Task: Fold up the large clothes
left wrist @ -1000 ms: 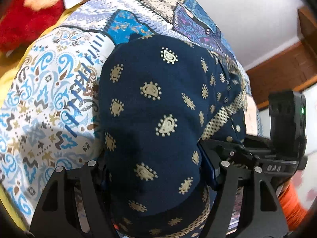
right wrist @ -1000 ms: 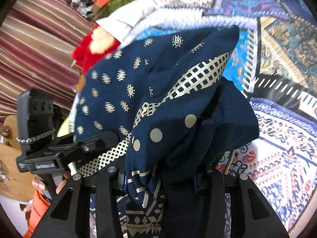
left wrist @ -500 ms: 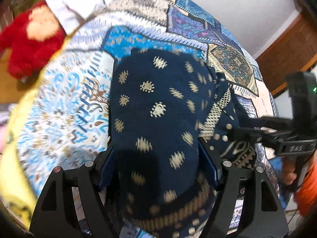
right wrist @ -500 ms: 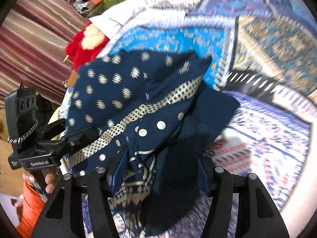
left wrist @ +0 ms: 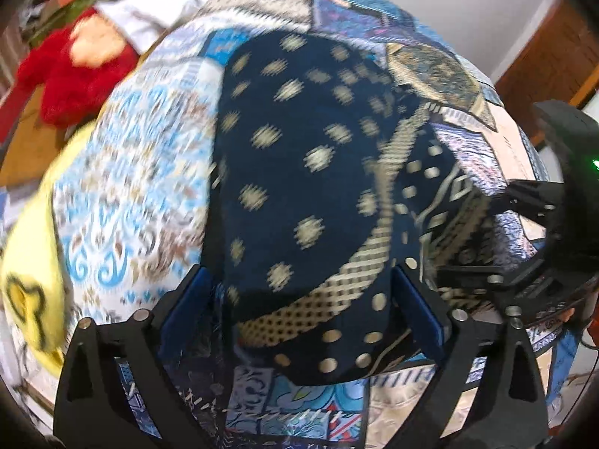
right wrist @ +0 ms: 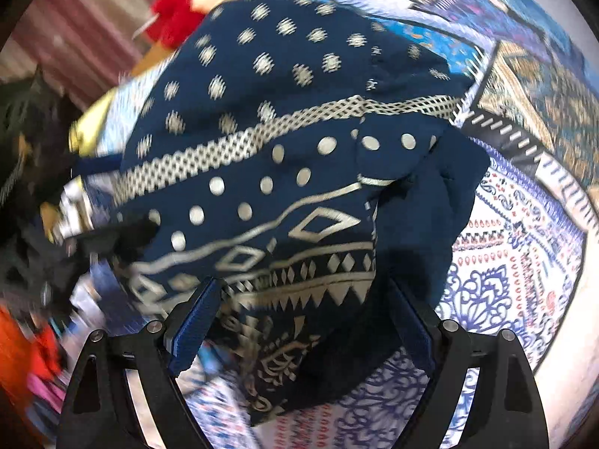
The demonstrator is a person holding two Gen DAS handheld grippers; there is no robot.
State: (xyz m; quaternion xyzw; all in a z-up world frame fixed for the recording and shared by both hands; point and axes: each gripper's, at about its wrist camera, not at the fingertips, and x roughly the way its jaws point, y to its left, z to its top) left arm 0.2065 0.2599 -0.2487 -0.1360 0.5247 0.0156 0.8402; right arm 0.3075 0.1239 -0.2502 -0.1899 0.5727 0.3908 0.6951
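A dark navy garment [left wrist: 299, 187] with cream paisley dots and a checked band lies folded on the patterned bedspread [left wrist: 149, 172]. In the left wrist view my left gripper [left wrist: 299, 310] stands open, its jaws either side of the garment's near edge. In the right wrist view the garment [right wrist: 299, 172] shows diamond and zigzag borders, and my right gripper [right wrist: 299, 321] is open around its near edge. The right gripper also shows at the right of the left wrist view [left wrist: 524, 262]. Both views are blurred.
A red plush toy [left wrist: 71, 71] and white cloth [left wrist: 149, 18] lie at the bed's far left. A yellow sheet edge [left wrist: 30, 277] is at the left. A wooden door [left wrist: 543, 63] and wall are behind. Striped curtains [right wrist: 86, 26] hang at the left.
Both grippers have lowered the garment onto the bedspread and drawn back. Their jaws have opened, and the cloth now lies flatter and lower than a second ago.
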